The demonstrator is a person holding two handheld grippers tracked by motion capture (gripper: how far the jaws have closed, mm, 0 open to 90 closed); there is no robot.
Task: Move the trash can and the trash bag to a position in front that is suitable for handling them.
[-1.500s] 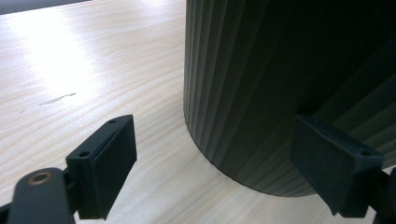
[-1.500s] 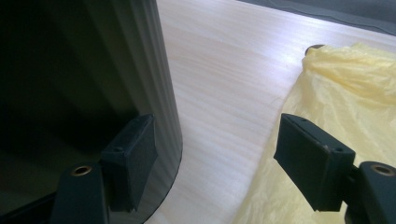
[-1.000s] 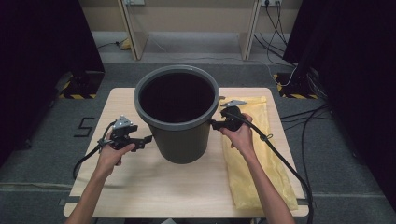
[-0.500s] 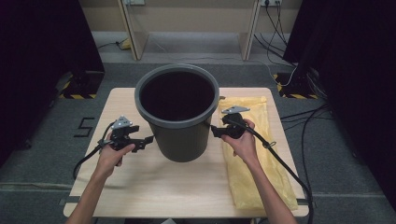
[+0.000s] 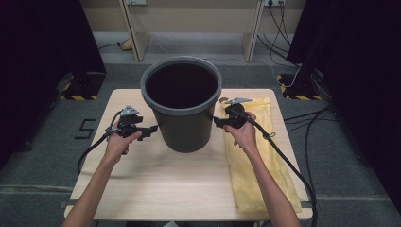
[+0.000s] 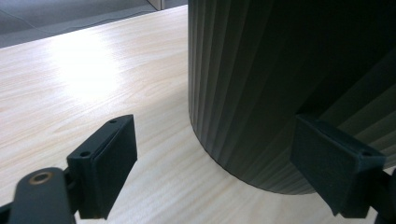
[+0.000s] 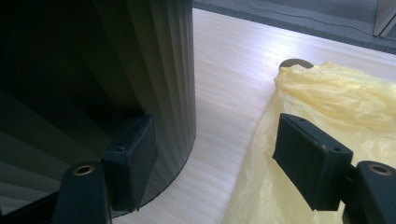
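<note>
Two hand-held grippers: flanking the bucket (image 5: 182,109)
Left hand-held gripper (image 5: 152,131): jaws gaping wide — holding nothing
Right hand-held gripper (image 5: 217,122): jaws spreading apart — yellow bag (image 5: 255,161) lying beneath

A single mark shaped like the digit 5 is seen on the grey floor (image 5: 42,142), left of the counter (image 5: 156,184).

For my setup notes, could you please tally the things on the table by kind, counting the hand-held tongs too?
Dark grey bin: 1
Yellow plastic bag: 1
Hand-held tongs: 2, the left tongs and the right tongs, both open beside the bin
Total: 4
</note>
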